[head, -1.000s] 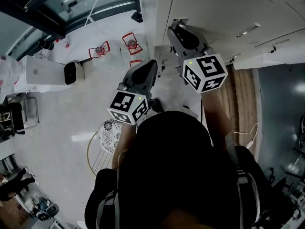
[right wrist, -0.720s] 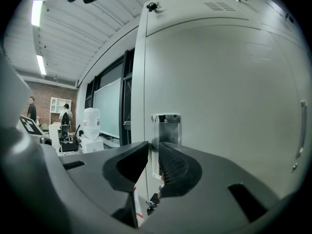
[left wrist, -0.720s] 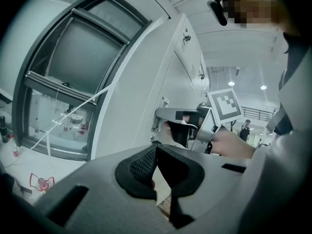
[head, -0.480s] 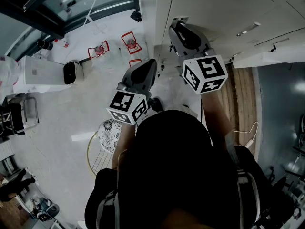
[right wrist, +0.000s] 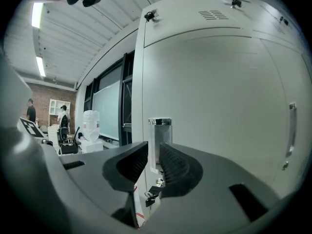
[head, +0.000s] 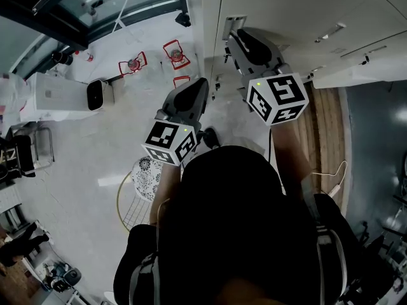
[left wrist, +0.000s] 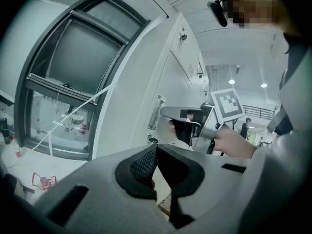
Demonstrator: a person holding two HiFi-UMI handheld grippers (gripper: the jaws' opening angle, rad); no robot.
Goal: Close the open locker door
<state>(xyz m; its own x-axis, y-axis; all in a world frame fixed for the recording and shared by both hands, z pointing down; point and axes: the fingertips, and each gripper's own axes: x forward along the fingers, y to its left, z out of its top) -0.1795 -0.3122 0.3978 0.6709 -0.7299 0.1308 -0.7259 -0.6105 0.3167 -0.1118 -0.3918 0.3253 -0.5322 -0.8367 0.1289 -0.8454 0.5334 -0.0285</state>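
- The left gripper (left wrist: 156, 146) sits low in the centre of its own view. Its jaws meet at the tips with nothing between them, and it is apart from the lockers.
- The right gripper (right wrist: 154, 147), at bottom centre of its view, has its jaws closed on an upright chrome handle (right wrist: 160, 126).
- The handle is fixed near the left edge of the locker door (right wrist: 219, 91). The door is a plain pale grey panel with vent slots at the top, filling the right of that frame. How far it stands from its frame I cannot tell.
- A round wire stool (head: 135, 196) stands lower left in the head view.
- Two red wire stands (head: 132, 65) and a white box unit (head: 60, 95) sit upper left on the pale floor.
- A dark-framed window (left wrist: 73, 67) lies beyond.
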